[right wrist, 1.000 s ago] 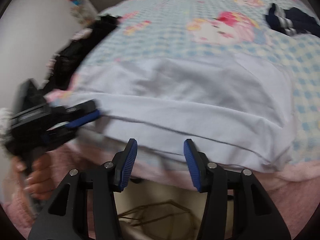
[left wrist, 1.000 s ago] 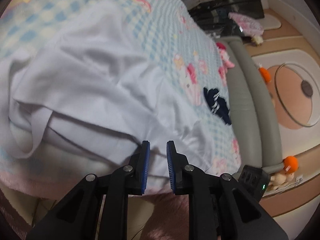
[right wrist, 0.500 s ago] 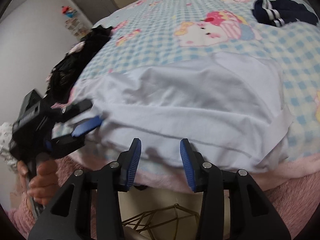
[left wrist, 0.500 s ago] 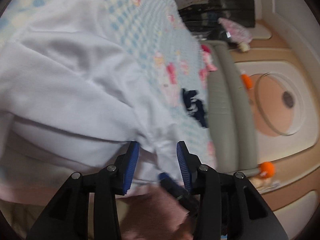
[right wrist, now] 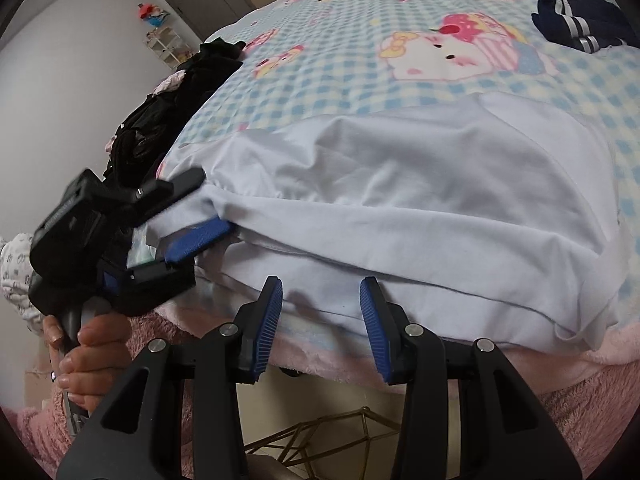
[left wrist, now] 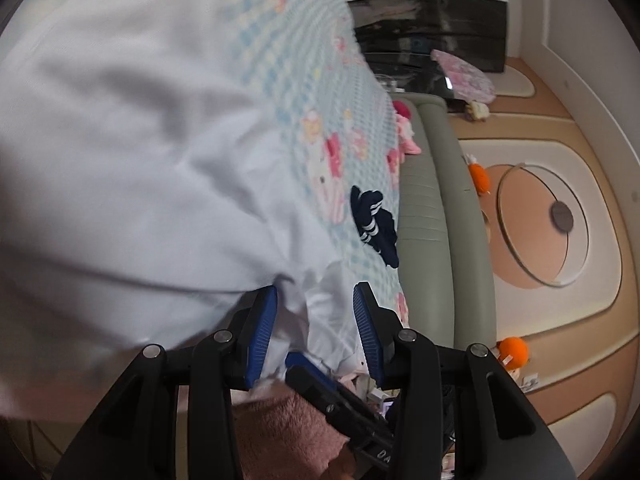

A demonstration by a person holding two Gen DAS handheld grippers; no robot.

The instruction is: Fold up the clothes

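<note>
Legible text: one fragment only. The black plastic body of the right gripper [left wrist: 316, 364], seen at the bottom of the left wrist view, carries white letters reading "DA"; the remainder is cut off. The light blue checked bedsheet [right wrist: 360, 72] bears printed cartoon cat figures without readable lettering. No numbers, brands or signs are readable elsewhere.

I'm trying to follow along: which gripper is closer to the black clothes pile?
Left. The left gripper is at a corner of the white shirt, right beside the black clothes pile; the right gripper is farther along the bed, at the shirt's hem.
</note>
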